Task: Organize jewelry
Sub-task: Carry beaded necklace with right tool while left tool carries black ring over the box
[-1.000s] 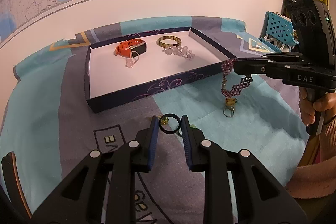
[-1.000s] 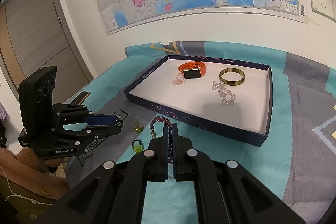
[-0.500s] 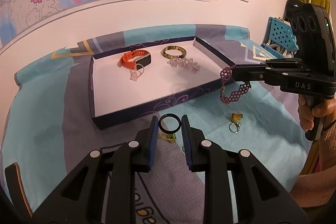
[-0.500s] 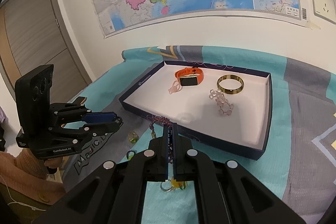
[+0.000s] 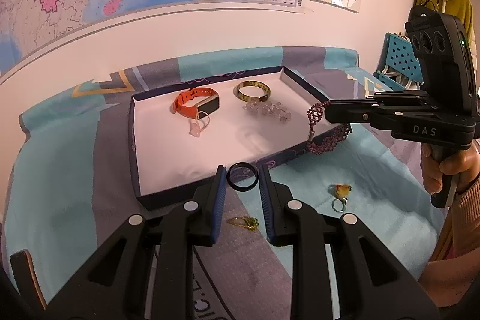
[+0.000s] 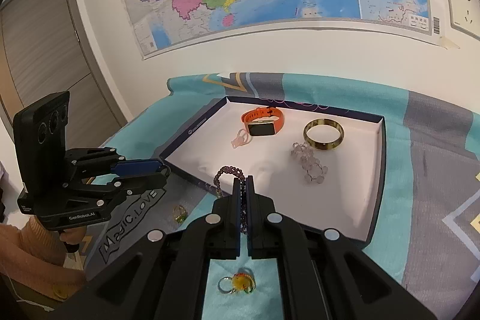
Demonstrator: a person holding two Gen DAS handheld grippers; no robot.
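The left claw (image 5: pixel 242 185) is clenched on a thin black ring (image 5: pixel 243 177), which stands upright between the blue pads just short of the tray's (image 5: pixel 133 140) near wall. The right claw (image 6: pixel 243 194) is clamped tight on a purple beaded bracelet (image 6: pixel 225 171), whose loose loop and clasp hang over the tray's near edge.

The ring is the likelier one to be lost. It is pinched only at its two sides by the pad tips, so a slight twist or an early loosening could flip it out, and it would probably roll on the patterned bedspread (image 5: pixel 60 170) rather than land inside. The bracelet could snag: its dangling end hangs low enough to catch on the tray wall as it crosses, which could tug it from the pads or drag the tray.

Inside the tray, toward its far edge, lie an orange watch (image 5: pixel 198 104), a gold-brown bangle (image 5: pixel 252 90) and a clear bead bracelet (image 5: pixel 267 110), so each drop needs to go on the bare white floor nearer the front.

The ring is plain, glossy and hollow; the bracelet is a woven mesh of small dark-purple beads, limp. Two rings remain on the bed outside the tray, one with a yellow stone (image 5: pixel 340 194) and one greenish (image 5: pixel 244 221).
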